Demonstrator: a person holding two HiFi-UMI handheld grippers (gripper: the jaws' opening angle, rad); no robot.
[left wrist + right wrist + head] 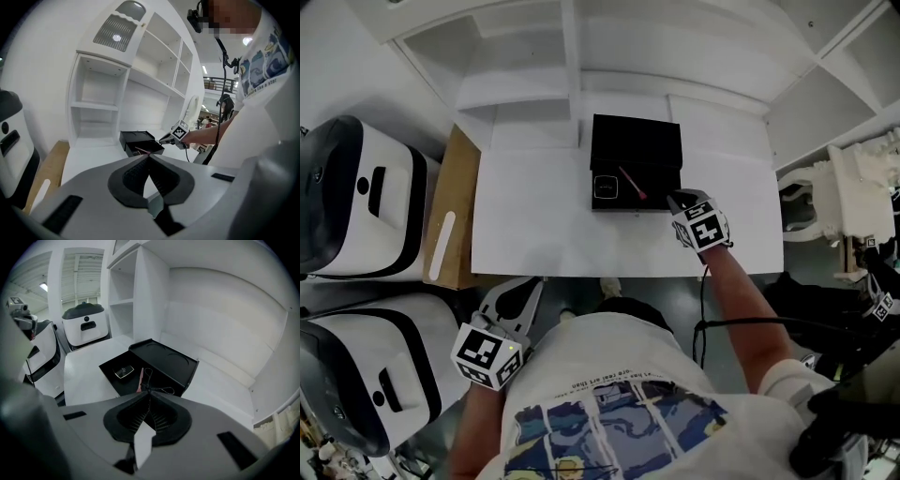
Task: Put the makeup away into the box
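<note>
A black box [636, 174] stands open at the back middle of the white table [534, 230], its lid tilted up behind. Inside lie a dark compact [607, 187] and a pink pencil [631, 183]. My right gripper [677, 200] is shut, its tip at the box's right front corner. In the right gripper view the shut jaws [149, 391] hang over the box [161, 363], above the compact [123, 371] and pencil [140, 379]; thin black loops [161, 390] lie at the tip, held or not I cannot tell. My left gripper [528, 285] is shut and empty, off the table's near edge.
White shelving rises behind the table. A wooden board [456, 202] with a white strip [442, 246] lies at the table's left. Two white-and-black machines [358, 195] stand further left. In the left gripper view the right gripper's marker cube [179, 132] shows beside the box [139, 142].
</note>
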